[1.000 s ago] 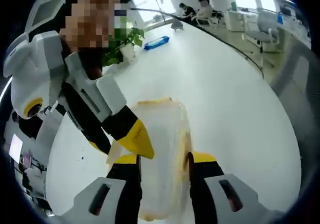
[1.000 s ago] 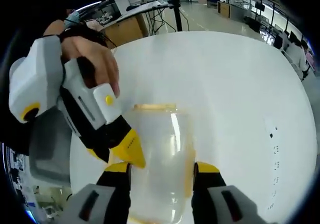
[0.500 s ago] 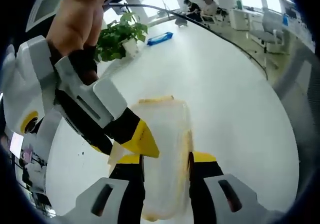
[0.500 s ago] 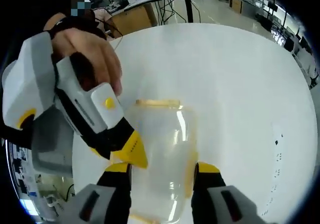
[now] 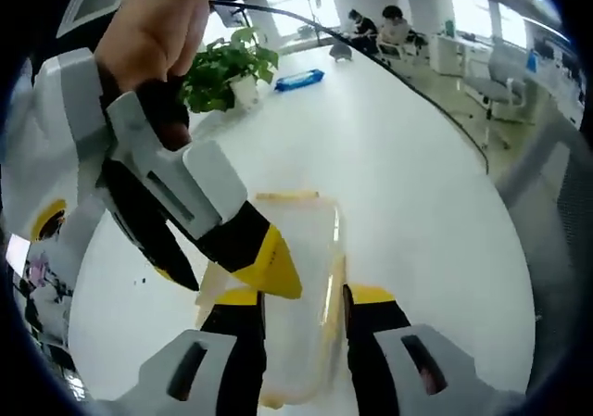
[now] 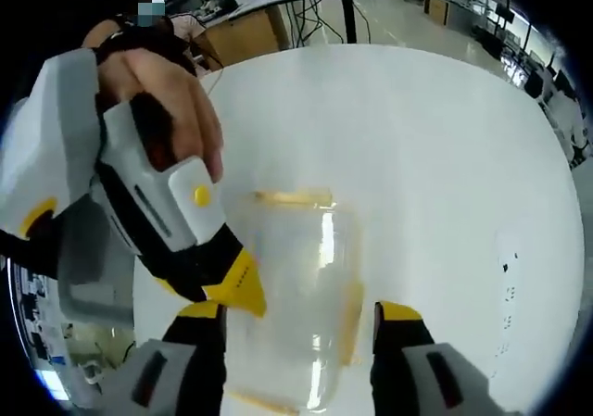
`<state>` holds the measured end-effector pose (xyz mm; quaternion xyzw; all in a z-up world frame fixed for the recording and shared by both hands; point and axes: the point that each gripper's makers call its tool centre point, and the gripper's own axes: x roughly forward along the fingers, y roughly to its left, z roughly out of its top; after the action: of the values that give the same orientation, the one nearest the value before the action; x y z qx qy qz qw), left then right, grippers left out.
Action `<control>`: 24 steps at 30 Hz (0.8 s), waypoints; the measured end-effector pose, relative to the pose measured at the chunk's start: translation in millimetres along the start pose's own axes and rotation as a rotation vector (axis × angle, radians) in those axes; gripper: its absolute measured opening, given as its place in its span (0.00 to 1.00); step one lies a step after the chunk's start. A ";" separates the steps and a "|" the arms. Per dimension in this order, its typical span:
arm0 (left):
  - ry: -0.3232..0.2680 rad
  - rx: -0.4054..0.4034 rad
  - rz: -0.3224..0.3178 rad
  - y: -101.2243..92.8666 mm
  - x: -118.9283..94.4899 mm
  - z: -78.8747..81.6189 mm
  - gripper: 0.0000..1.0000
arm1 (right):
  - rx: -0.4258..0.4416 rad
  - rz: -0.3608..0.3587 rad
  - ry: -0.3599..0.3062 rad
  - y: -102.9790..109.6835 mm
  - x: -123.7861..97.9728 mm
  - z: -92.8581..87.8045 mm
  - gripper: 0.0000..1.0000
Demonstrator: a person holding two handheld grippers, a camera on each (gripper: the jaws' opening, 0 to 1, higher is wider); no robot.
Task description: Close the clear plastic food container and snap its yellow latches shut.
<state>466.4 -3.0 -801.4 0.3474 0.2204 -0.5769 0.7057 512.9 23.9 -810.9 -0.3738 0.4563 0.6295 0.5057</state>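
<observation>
The clear plastic food container (image 5: pixel 298 277) lies on the white table (image 5: pixel 408 184) with its lid on. One yellow latch (image 5: pixel 287 195) sits at its far end and another (image 5: pixel 334 291) on its right side. My left gripper (image 5: pixel 304 296) straddles the near end, both yellow-tipped jaws against its sides. From the left, a yellow fingertip (image 5: pixel 271 266) of my right gripper rests on the container's left edge. In the right gripper view the container (image 6: pixel 306 286) lies between the jaws of my right gripper (image 6: pixel 298 311), which stand open with gaps on both sides. The left gripper's fingertip (image 6: pixel 236 286) touches the container's left edge there.
A potted plant (image 5: pixel 227 69) and a blue packet (image 5: pixel 298 80) stand at the far side of the table. Its curved edge (image 5: pixel 445 101) runs along the right, with office chairs and seated people beyond. A hand (image 6: pixel 167 92) holds the left gripper.
My right gripper's jaws have spread apart and no longer press the container's sides. The left gripper keeps its hold.
</observation>
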 end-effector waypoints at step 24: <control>0.018 -0.109 0.000 26.4 -19.3 -3.4 0.35 | 0.131 -0.259 -0.112 -5.9 -30.6 -6.1 0.56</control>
<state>487.7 14.8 -783.7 0.3136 0.2580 -0.5607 0.7216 525.1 9.5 -785.4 -0.3603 0.4154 0.5477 0.6306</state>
